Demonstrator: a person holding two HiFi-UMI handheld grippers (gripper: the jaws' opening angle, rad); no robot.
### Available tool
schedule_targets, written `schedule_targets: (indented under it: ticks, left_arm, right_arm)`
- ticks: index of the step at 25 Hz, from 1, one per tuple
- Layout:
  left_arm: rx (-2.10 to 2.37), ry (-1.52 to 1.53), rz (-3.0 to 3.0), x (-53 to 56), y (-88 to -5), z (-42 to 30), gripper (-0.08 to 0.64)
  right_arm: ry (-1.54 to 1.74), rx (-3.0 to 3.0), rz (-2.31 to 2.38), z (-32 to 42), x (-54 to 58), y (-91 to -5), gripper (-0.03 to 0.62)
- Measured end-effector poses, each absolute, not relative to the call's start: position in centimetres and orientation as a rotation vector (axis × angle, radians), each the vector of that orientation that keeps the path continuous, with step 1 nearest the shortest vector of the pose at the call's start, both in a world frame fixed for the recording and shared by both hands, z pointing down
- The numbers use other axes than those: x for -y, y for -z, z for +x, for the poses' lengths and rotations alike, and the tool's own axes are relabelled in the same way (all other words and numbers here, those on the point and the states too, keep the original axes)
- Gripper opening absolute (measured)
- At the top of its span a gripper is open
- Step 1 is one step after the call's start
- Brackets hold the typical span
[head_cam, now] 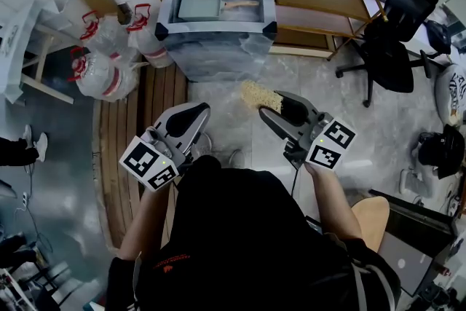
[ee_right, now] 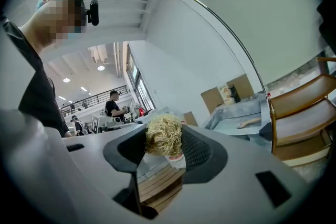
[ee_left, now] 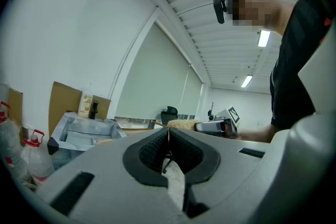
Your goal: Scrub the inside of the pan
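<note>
Your right gripper (head_cam: 271, 107) has its jaws closed on a pale, fibrous scrubber (head_cam: 256, 93). In the right gripper view the tuft sits pinched between the two dark pads and sticks out past them. Your left gripper (head_cam: 198, 111) carries nothing: the left gripper view shows its jaws pressed together with no gap and nothing between them. The pan (head_cam: 200, 6) lies flat inside the grey basin (head_cam: 218, 33), straight ahead of you and well apart from both grippers, neither of which has reached the basin. It is a rectangular pan and its long axis runs across your view, with the wooden handle (head_cam: 240, 4) pointing to your right. This puts the pan's open body more or less in line with your left gripper, while the handle's end lies closer to the line of your right gripper. The scrubber would therefore have to go forward and a little to the left, then down over the basin's front wall, to reach the pan's floor. It looks as if the scrubbing has not begun. The empty left gripper seems better placed to steady the pan's near edge than to reach across for the handle.
</note>
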State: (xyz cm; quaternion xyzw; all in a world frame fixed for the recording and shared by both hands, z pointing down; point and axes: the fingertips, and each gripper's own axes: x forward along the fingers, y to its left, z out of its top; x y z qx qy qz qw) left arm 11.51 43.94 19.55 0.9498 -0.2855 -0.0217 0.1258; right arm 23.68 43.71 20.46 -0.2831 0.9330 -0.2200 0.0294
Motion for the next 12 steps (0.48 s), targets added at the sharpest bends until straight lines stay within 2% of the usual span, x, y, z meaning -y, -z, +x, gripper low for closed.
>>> schedule_targets:
  ticks: [12]
  left_arm:
    - [0.845, 0.097, 2.749, -38.5, -20.6, 10.7, 0.023]
  right_arm:
    - [0.677, -2.914, -0.879, 23.3, -38.5, -21.1, 0.190]
